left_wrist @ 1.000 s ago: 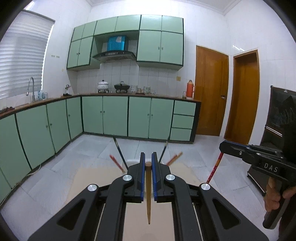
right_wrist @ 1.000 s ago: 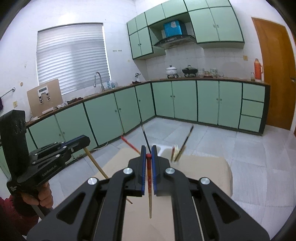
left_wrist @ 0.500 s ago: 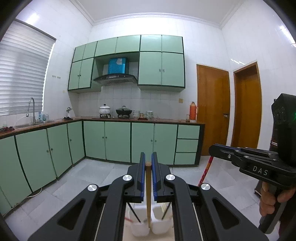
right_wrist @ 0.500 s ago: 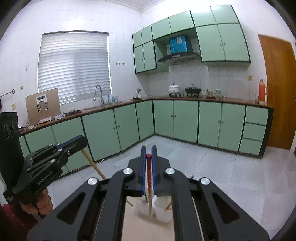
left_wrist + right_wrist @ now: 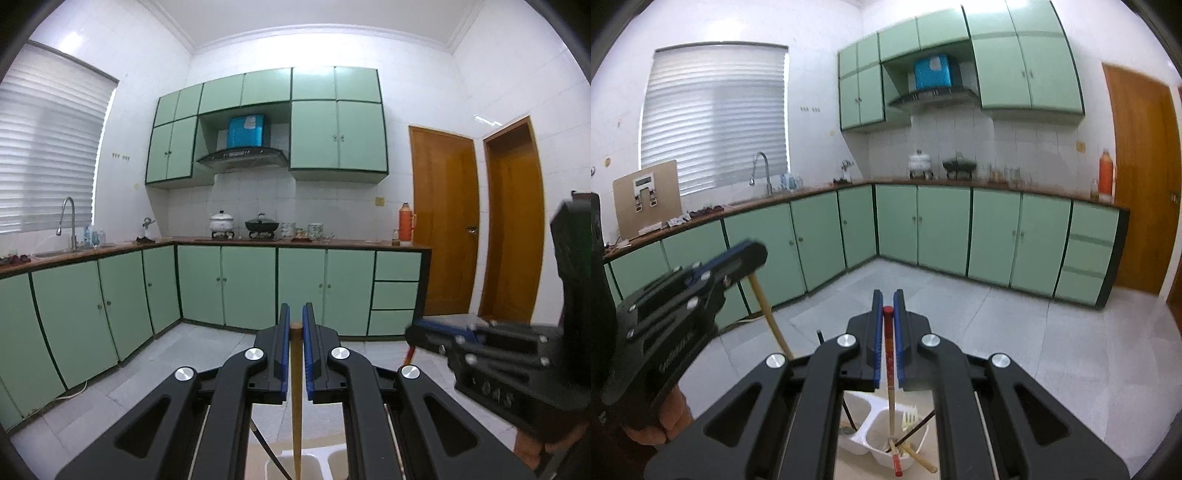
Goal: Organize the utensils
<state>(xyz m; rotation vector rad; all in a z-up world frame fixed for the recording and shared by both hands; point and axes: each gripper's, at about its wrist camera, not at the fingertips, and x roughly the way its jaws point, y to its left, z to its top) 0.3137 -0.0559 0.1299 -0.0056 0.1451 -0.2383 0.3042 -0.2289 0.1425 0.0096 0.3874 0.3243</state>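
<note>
My left gripper (image 5: 293, 323) is shut on a plain wooden chopstick (image 5: 295, 398) that hangs down over the left cup of a white two-cup utensil holder (image 5: 317, 466). My right gripper (image 5: 887, 301) is shut on a red-topped chopstick (image 5: 889, 365) whose tip hangs above the right cup of the holder (image 5: 886, 435). That cup holds a fork (image 5: 908, 421), a black chopstick and other chopsticks lying slanted. The left cup holds a black chopstick (image 5: 848, 415). Each gripper shows in the other's view: the right one (image 5: 509, 363) and the left one (image 5: 676, 295).
The holder stands on a beige table (image 5: 864, 469) at the bottom edge. Beyond lie a grey tiled floor (image 5: 1015, 332), green kitchen cabinets (image 5: 236, 284) with a counter, a sink and pots, and two wooden doors (image 5: 443, 229) at the right.
Both grippers have risen and tilted up over the holder with their chopsticks. The holder has dropped to the bottom of both views and the two grippers have drawn closer together.
</note>
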